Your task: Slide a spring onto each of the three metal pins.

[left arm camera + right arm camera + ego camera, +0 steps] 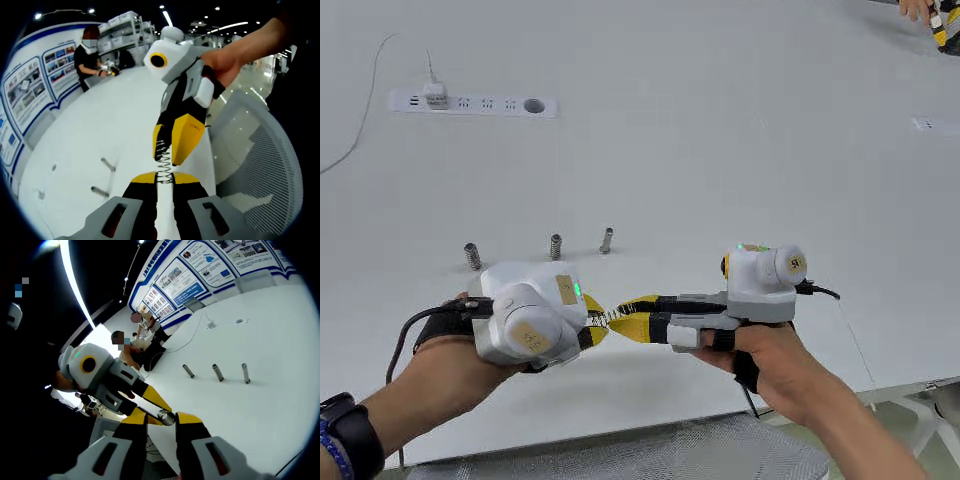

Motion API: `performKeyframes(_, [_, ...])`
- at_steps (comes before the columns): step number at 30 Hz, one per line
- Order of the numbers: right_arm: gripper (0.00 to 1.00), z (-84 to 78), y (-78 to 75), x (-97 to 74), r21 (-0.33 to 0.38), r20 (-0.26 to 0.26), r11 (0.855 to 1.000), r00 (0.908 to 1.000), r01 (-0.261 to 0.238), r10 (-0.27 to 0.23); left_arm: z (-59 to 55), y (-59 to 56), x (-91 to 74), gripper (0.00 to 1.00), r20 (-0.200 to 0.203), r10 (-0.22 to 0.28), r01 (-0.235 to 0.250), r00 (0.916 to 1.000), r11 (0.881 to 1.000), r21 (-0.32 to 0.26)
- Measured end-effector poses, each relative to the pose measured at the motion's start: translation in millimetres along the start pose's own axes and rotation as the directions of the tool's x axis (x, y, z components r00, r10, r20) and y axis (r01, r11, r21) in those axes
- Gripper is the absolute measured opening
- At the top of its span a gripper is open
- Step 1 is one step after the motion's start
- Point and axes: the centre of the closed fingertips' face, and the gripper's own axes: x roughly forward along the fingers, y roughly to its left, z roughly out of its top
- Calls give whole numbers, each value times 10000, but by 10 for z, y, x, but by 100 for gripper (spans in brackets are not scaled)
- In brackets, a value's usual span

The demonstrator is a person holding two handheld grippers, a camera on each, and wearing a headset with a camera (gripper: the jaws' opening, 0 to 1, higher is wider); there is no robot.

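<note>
While pinching one spring [607, 318] from both ends above near edge of table [720, 150]: left gripper [164, 179] clenched on it, right gripper [165, 417] clenched on it too. Farther out in head view, row of three: left pin [472, 256], middle pin [556, 246] coiled, likely done; right pin [607, 240] smooth, likely bare. One left to load.

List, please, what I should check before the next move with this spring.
1. Spring clamped in left hand-held gripper: ok.
2. Right hand-held gripper also shut on it: ok.
3. Right pin bare, ready for it: ok, it seems.
4. Left pin and middle pin already loaded: ok.
5. Spring undistorted between the jaws: cannot tell.
</note>
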Motion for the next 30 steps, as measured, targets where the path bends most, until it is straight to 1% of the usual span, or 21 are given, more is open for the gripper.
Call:
performKeyframes(3, [21, 1, -9, 9, -93, -198, 10000, 9998, 12, -14, 16, -13, 9, 10, 61, -93, 92, 9999, 9999, 50])
performKeyframes(5, [20, -20, -17, 19, -197, -417, 9998, 9991, 12, -21, 30, -30, 13, 10, 114, -160, 160, 9998, 9999, 47])
performKeyframes(9, [16, -61, -30, 46, -298, -721, 9996, 9974, -21, -1, 37, -54, 31, 10, 109, -262, 261, 9996, 9996, 105])
performKeyframes(12, [13, -70, -31, 55, -255, -805, 9997, 9967, -60, 39, 32, -54, 42, 10, 68, -277, 276, 9996, 9995, 150])
performKeyframes(17, [13, -67, -27, 68, -199, -795, 9998, 9968, -71, 55, 13, -47, 43, 10, 97, -322, 322, 9994, 9995, 30])
performKeyframes(23, [12, -85, -42, 97, -398, -985, 9991, 9949, 171, -210, -17, -56, 60, 10, 49, -316, 316, 9995, 9995, -61])
performKeyframes(30, [12, -131, -61, 100, -582, -1274, 9973, 9904, 456, -527, -49, -77, 94, 10, -88, -380, 379, 9992, 9991, -164])
